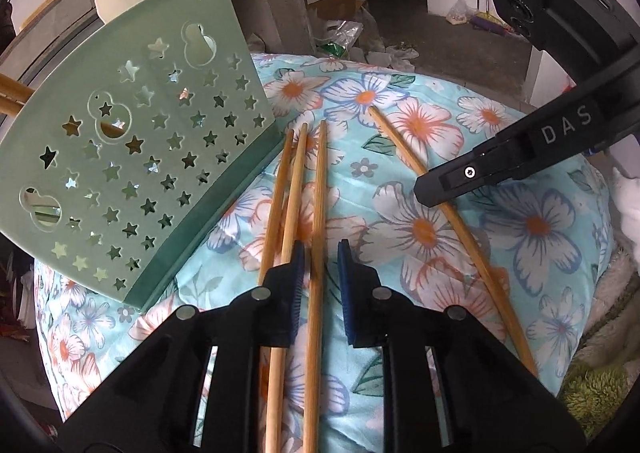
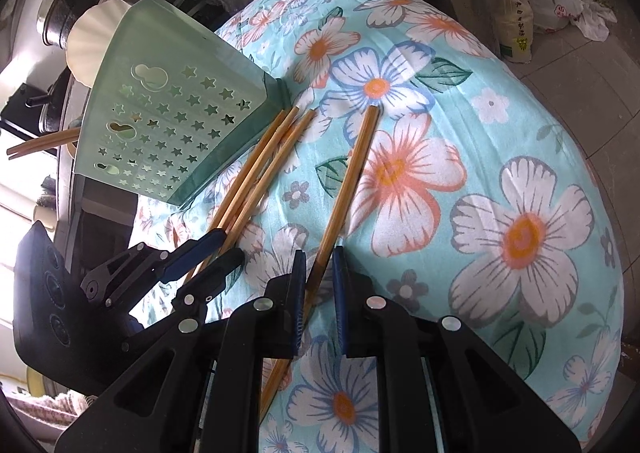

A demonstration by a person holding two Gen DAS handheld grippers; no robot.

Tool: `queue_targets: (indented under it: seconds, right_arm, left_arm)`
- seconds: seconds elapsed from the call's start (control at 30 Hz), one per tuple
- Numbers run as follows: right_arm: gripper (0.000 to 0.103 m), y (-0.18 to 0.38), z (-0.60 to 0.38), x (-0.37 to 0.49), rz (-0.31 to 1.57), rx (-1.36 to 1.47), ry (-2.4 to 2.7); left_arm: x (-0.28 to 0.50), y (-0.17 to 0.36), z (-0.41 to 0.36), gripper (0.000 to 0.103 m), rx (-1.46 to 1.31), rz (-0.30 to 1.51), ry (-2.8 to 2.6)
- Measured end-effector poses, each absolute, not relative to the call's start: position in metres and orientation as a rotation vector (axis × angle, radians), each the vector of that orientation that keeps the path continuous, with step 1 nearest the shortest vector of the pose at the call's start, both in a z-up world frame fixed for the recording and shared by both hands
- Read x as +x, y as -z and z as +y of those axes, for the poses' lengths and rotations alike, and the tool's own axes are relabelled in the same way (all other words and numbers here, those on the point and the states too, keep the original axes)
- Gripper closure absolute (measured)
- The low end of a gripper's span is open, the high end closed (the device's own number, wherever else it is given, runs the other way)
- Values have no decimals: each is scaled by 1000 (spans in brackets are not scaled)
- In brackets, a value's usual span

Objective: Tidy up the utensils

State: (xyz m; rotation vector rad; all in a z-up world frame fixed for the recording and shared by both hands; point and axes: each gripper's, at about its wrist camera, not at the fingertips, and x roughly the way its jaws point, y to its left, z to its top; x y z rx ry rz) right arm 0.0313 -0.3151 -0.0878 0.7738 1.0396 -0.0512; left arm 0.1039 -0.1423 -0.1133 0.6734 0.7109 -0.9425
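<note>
Four chopsticks on the floral cloth (image 1: 540, 221), beside the green holder (image 1: 132, 157). Left hand-held gripper (image 1: 320, 277) nearly clenched around one chopstick (image 1: 318, 213); pad contact unclear. Right hand-held gripper (image 2: 320, 281) grasping the lone chopstick (image 2: 348, 181).

Both views daylit, moderately bright, colour slightly cool. Strong fisheye: dark vignette at corners, straight edges bowed near rim. Floral cloth (image 2: 460, 181) evenly lit, sharp at centre, soft shadows beside chopsticks (image 1: 316, 213). Right wrist view: blown-out window glare at left edge, light probably entering there. Green holder (image 1: 132, 157) shows bright glints through star cut-outs. Background clutter soft, low detail.
</note>
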Motion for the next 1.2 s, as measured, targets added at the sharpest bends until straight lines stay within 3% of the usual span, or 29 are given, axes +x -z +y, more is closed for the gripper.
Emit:
queue_targets:
  seconds: [0.2, 0.73, 1.2]
  right_arm:
    - [90, 87, -314, 31, 1036, 765, 55]
    - [90, 82, -309, 22, 1063, 738, 71]
    - [90, 84, -310, 21, 1063, 749, 73]
  left_arm:
    - [110, 118, -149, 97, 658, 742, 927]
    - [109, 111, -124, 97, 468, 952, 939]
    - [110, 111, -121, 97, 446, 983, 932]
